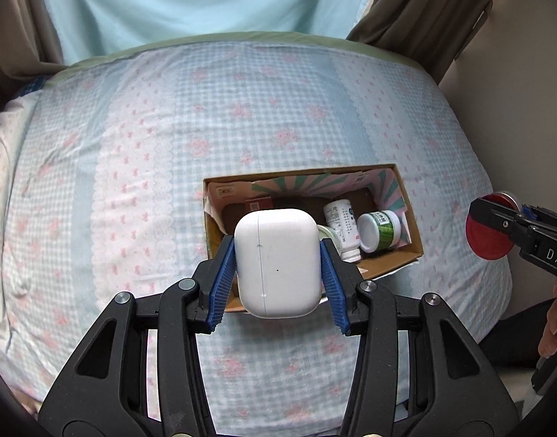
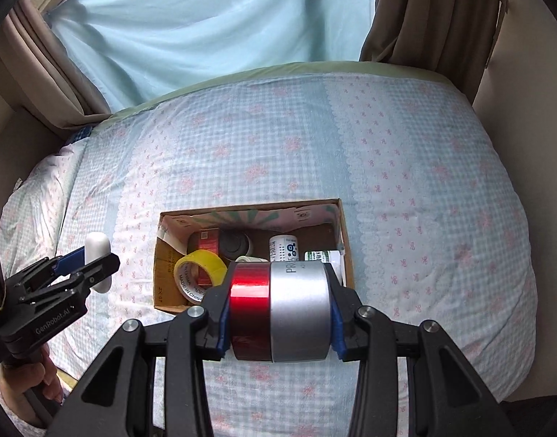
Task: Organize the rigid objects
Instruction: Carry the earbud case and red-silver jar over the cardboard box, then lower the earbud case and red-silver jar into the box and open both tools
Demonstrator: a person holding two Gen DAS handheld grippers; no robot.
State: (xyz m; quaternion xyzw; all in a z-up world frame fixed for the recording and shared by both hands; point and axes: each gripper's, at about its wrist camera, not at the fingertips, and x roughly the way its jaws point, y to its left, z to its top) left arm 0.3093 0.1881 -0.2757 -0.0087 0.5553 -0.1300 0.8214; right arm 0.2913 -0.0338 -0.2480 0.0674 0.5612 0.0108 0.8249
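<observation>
Both grippers loaded above the cardboard box [image 1: 411,215] on the bed.

Left wrist view: left gripper [image 1: 278,276] is clamped on a white earbud case [image 1: 277,262], held over the box's near edge. Right wrist view: right gripper [image 2: 278,306] pinches a red-and-silver tin [image 2: 280,311] just before the box, which holds yellow tape [image 2: 200,273] and bottles.

Home bedrm, bed [image 1: 242,116], curtains [image 2: 191,25]

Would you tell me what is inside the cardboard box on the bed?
The cardboard box holds a yellow tape roll, red packet, dark round lid and white bottles; the held can hides its near part.
</observation>
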